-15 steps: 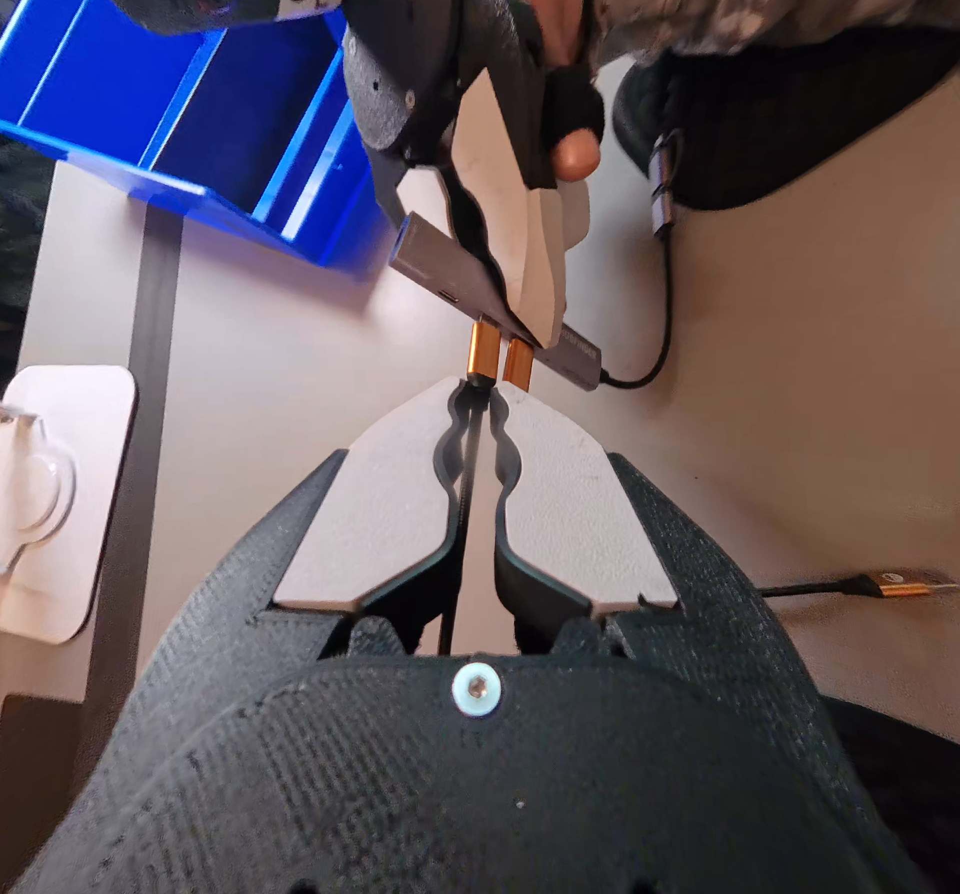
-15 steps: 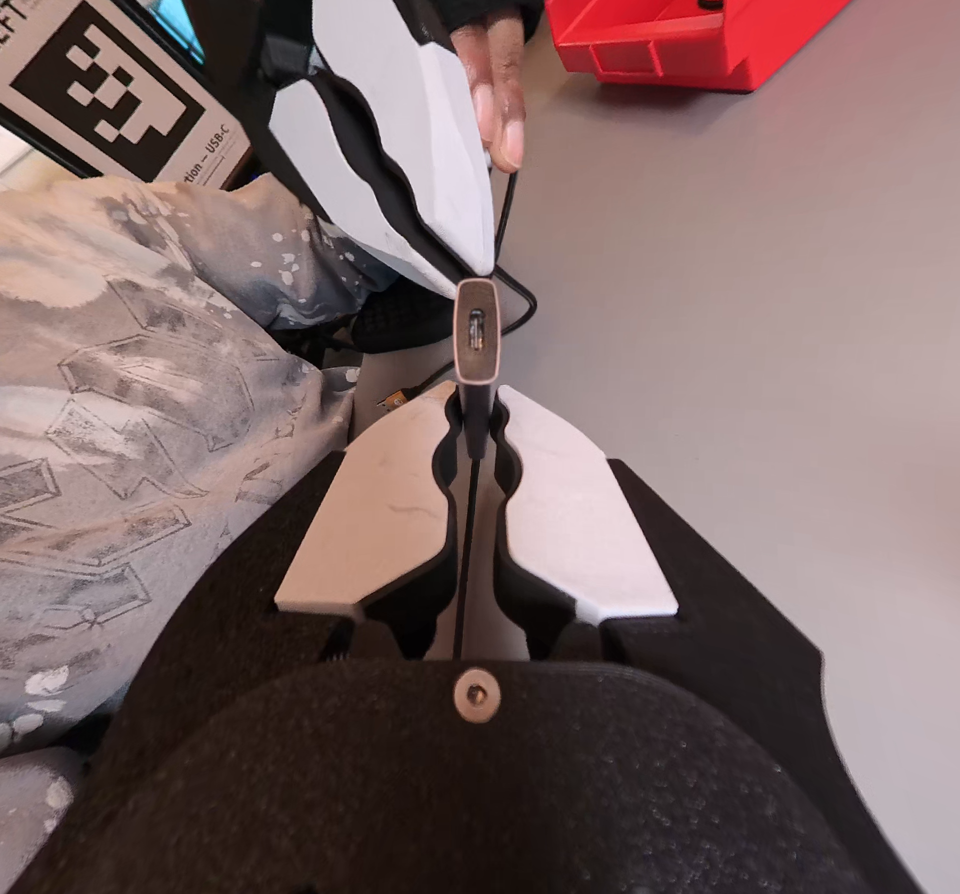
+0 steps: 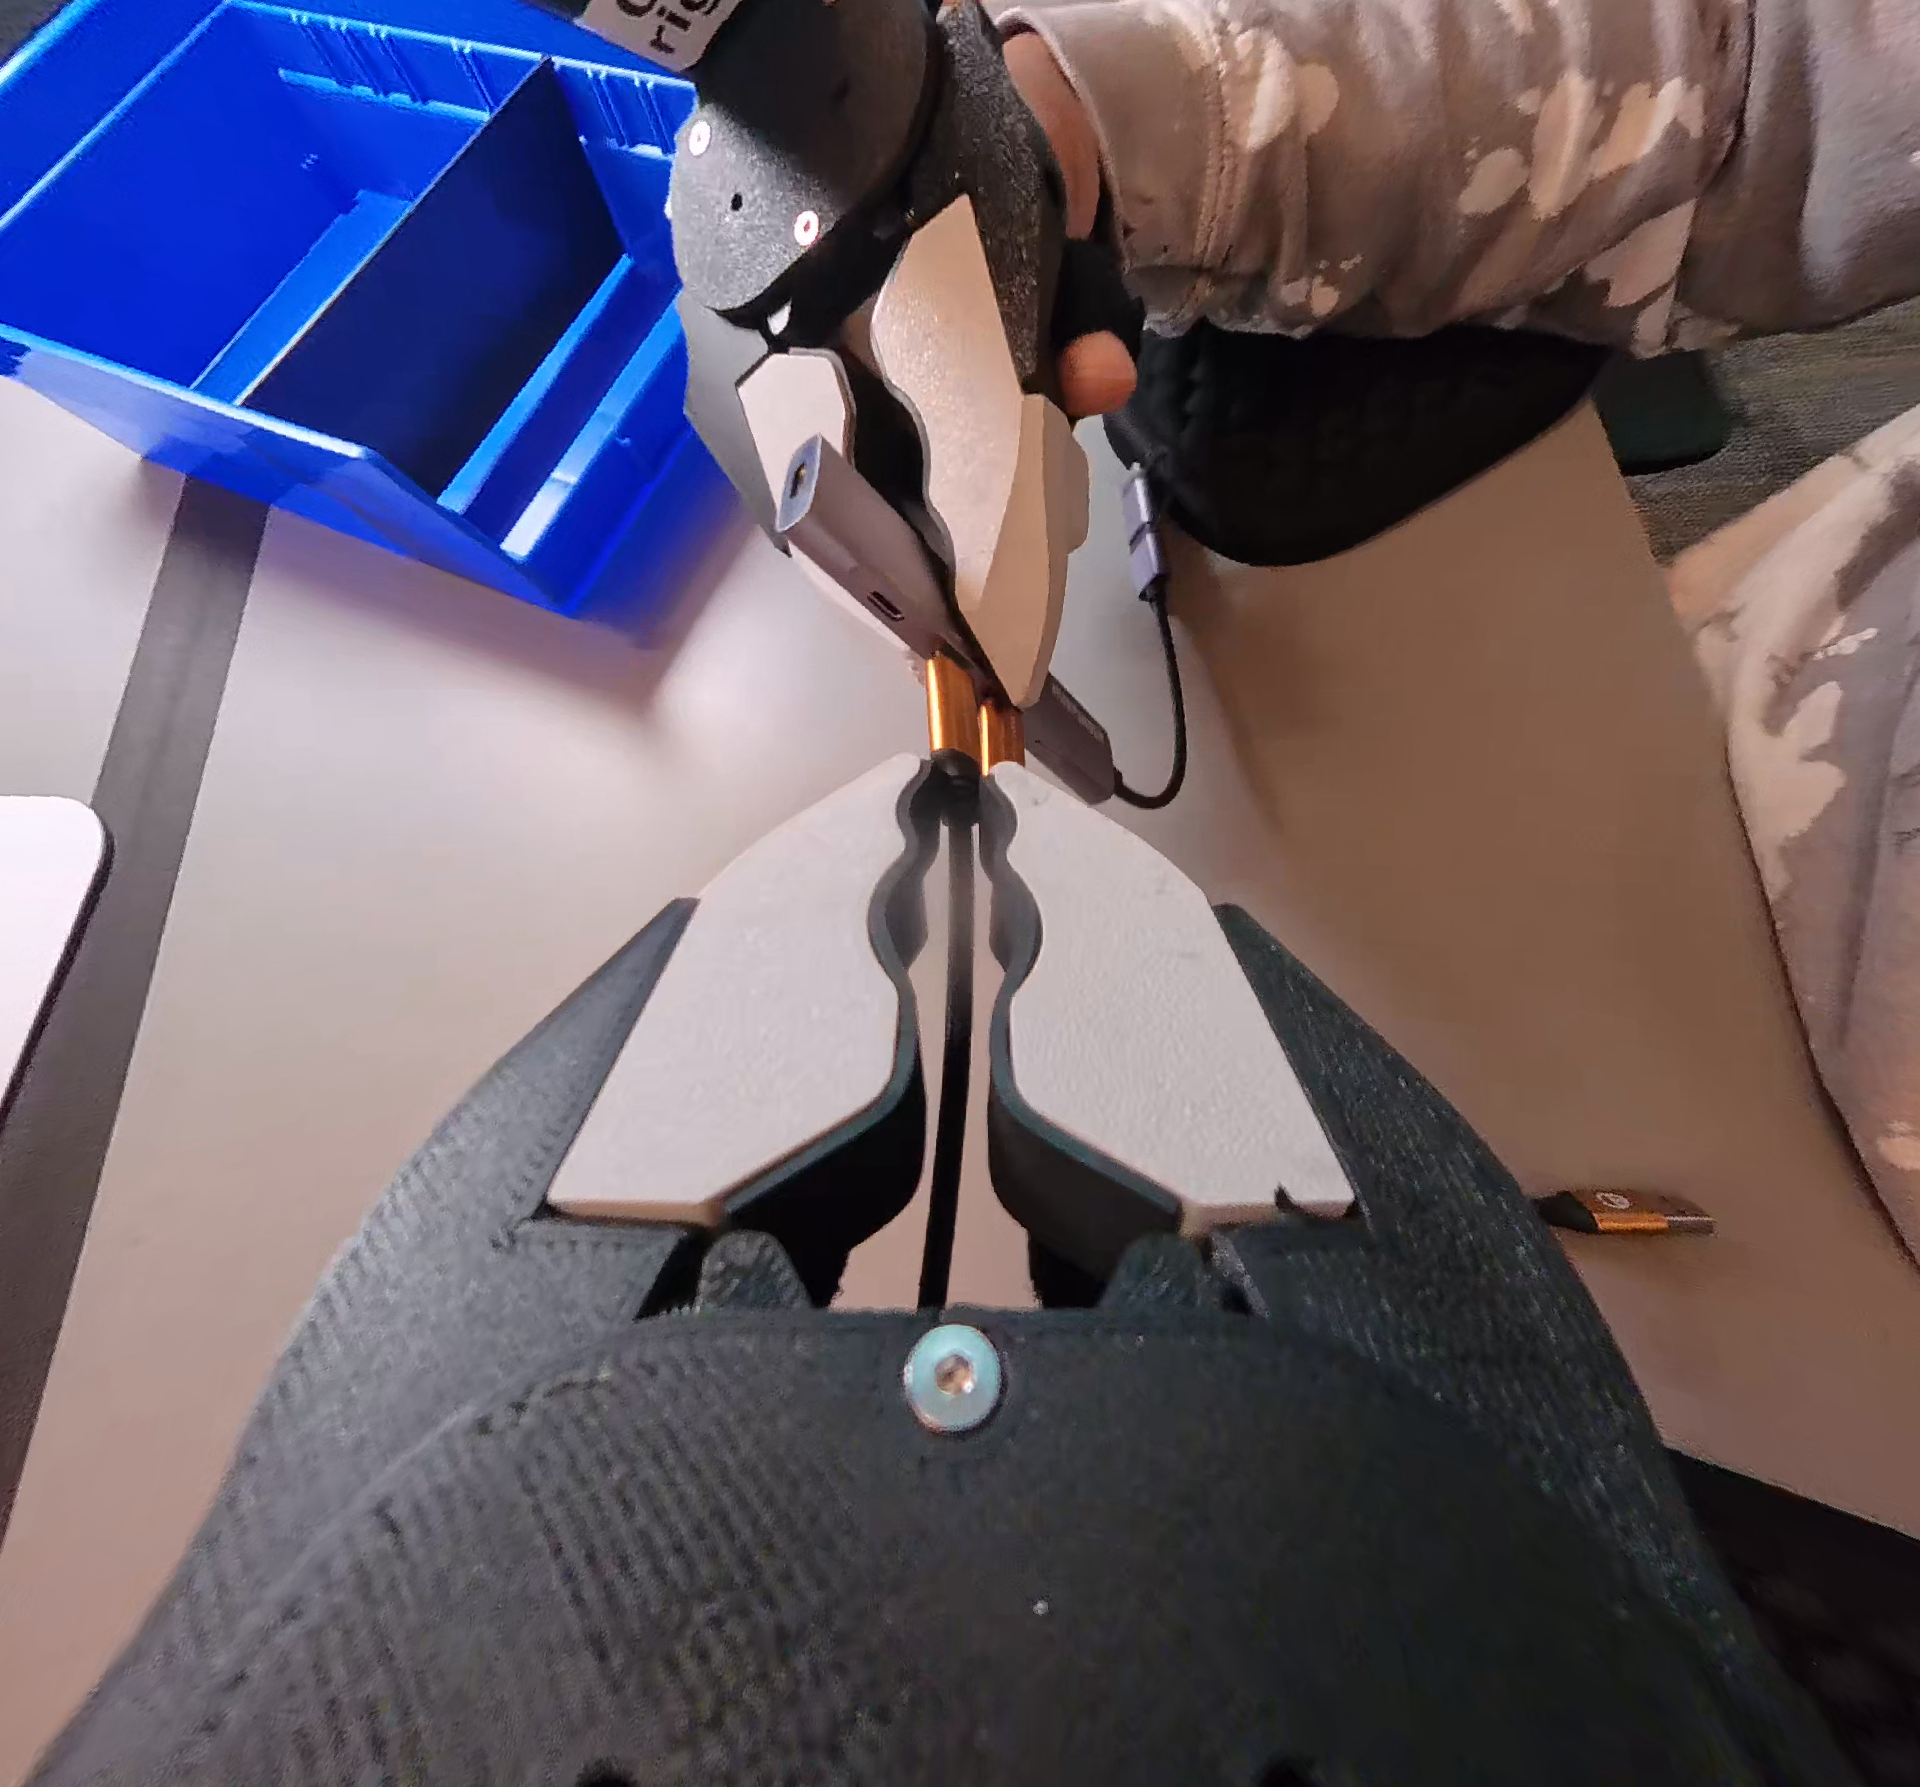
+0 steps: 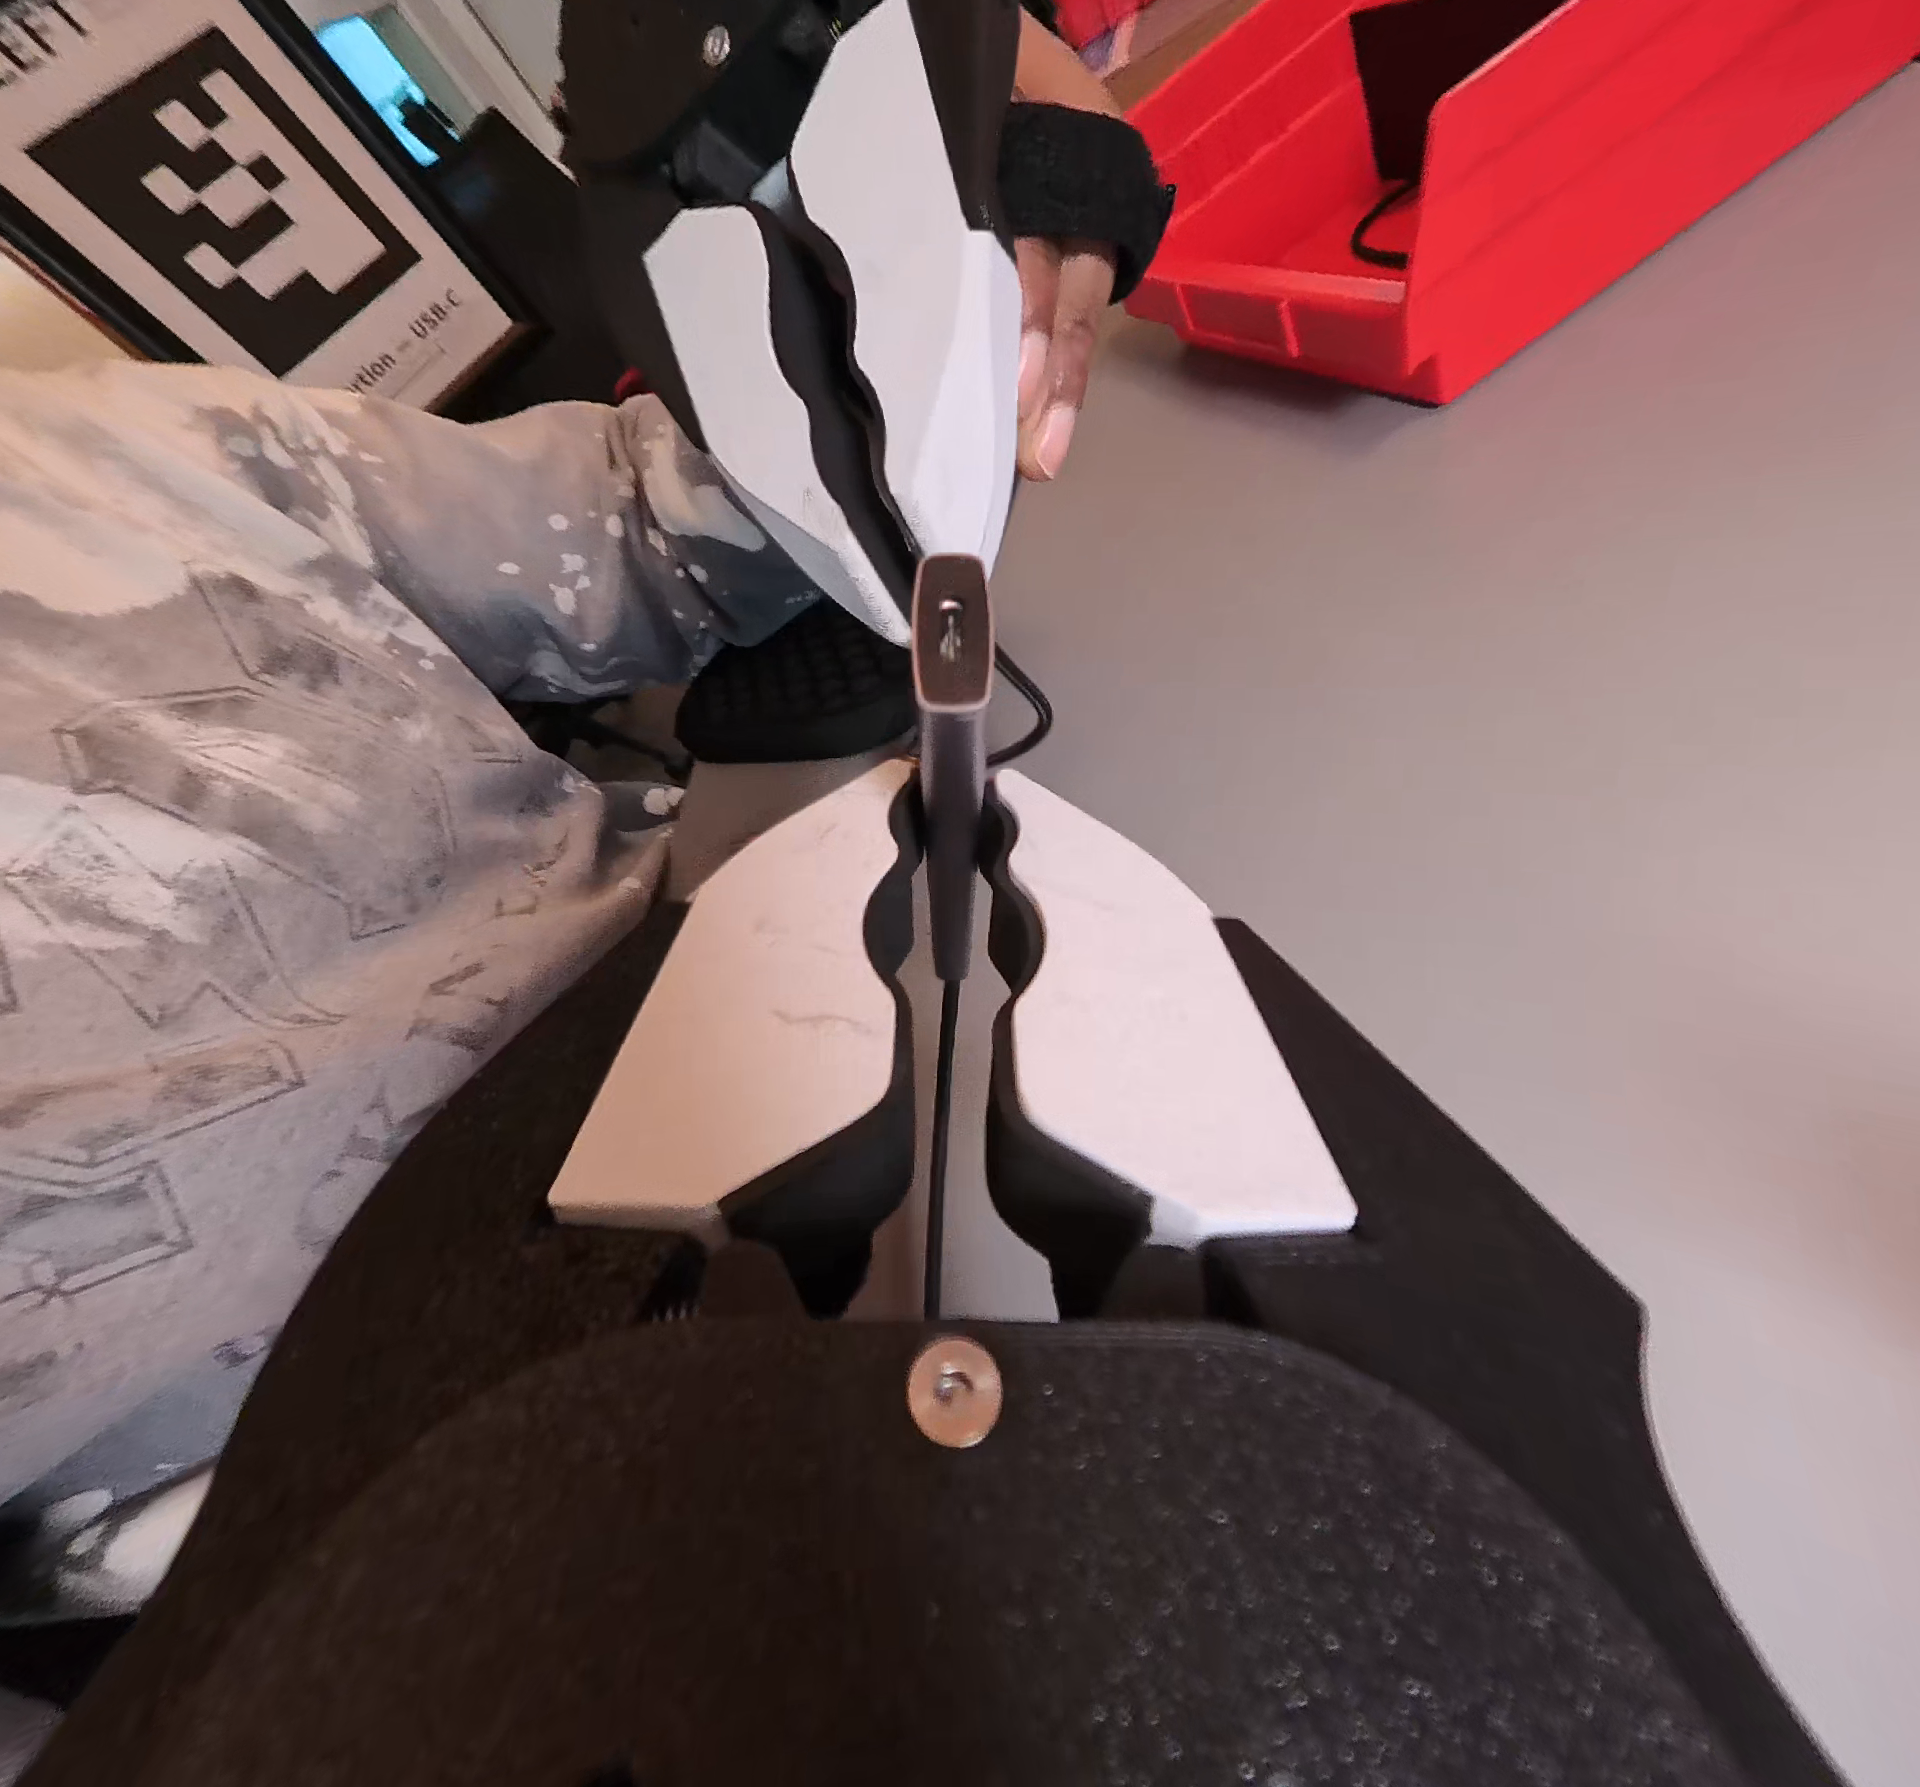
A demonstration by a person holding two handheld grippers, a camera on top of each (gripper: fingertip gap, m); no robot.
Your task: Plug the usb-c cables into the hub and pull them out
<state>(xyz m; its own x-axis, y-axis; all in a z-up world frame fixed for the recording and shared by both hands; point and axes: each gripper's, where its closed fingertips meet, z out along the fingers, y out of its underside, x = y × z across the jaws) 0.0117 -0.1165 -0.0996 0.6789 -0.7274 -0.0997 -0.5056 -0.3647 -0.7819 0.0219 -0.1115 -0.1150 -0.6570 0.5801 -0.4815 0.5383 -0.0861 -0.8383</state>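
Note:
My left gripper (image 3: 956, 771) is shut on a black USB-C cable just behind its orange plug (image 3: 945, 711). That plug sits in the side of the grey hub (image 3: 862, 542), and a second orange plug (image 3: 1003, 735) sits beside it. My right gripper (image 4: 954, 781) is shut on the hub (image 4: 949, 657), which I see end-on, held above the table. In the left wrist view the right gripper (image 3: 987, 677) comes down from above. In the right wrist view the left gripper (image 4: 925, 584) meets the hub from the far side.
A blue divided bin (image 3: 312, 262) stands at the back left. A red bin (image 4: 1455, 303) with a black item stands at the back right. A loose orange-tipped cable (image 3: 1621, 1223) lies on the table. The hub's own lead ends in a grey connector (image 3: 1143, 532). A patterned sleeve (image 4: 260, 802) is close by. The grippers are tip to tip, or close to it.
Both grippers have kept their grip and the plugs stay at the hub. Both views have tilted, so more of the bins and the sleeve show.

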